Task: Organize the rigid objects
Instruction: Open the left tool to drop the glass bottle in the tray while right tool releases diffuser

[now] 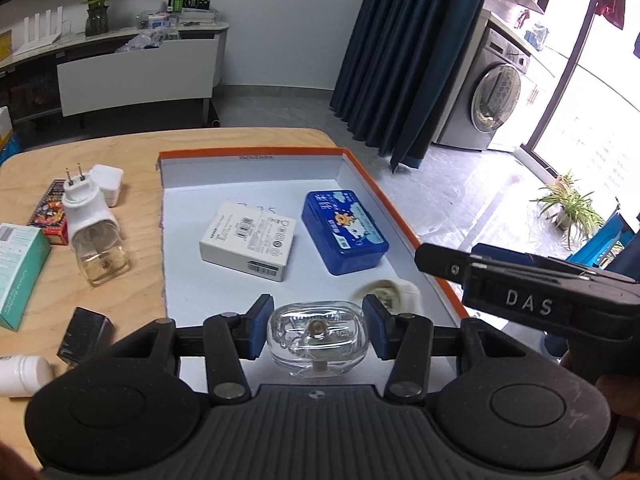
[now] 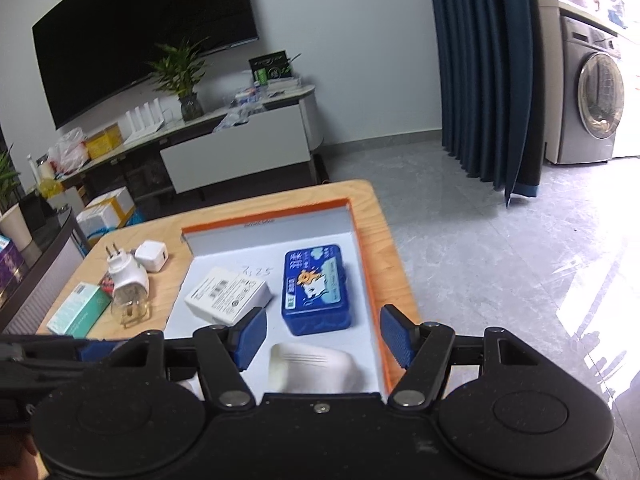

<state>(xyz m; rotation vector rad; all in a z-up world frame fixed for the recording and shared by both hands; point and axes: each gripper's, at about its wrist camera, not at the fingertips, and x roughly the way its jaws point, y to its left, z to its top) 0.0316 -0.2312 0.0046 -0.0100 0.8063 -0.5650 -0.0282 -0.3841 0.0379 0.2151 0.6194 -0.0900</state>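
A living room with a dark television, a blue curtain and a washing machine lies behind a pale wooden counter (image 1: 120, 148) that carries a shallow orange-rimmed box lid (image 1: 248, 153) used as the collecting tray. Two things already lie flat inside it: a white carton (image 1: 248, 242) with its barcode face up and, just beside it, a blue tin (image 1: 344, 232), whose long axis runs roughly from the near edge toward the far wall of the tray. The left gripper (image 1: 318, 330) has its fingers closed on a clear glass bottle (image 1: 318, 336) over the near end of the tray; the bottle's base faces the camera, so its long axis seems to run away along the fingers, neck forward and down. The right gripper (image 2: 320, 334) hangs with its fingers spread apart, not pressing on the white plug-in heater body (image 2: 316, 368) that lies in the tray's near corner between them, apparently just set down. Outside the tray remain a second white plug-in unit (image 1: 94, 216) lying with its prongs toward the far edge, a small white charger (image 1: 107, 184), a teal carton (image 1: 20, 272), a red patterned box (image 1: 50, 216), a black block (image 1: 84, 332) and a white bottle (image 1: 22, 374). By my estimate, the job is under halfway done.
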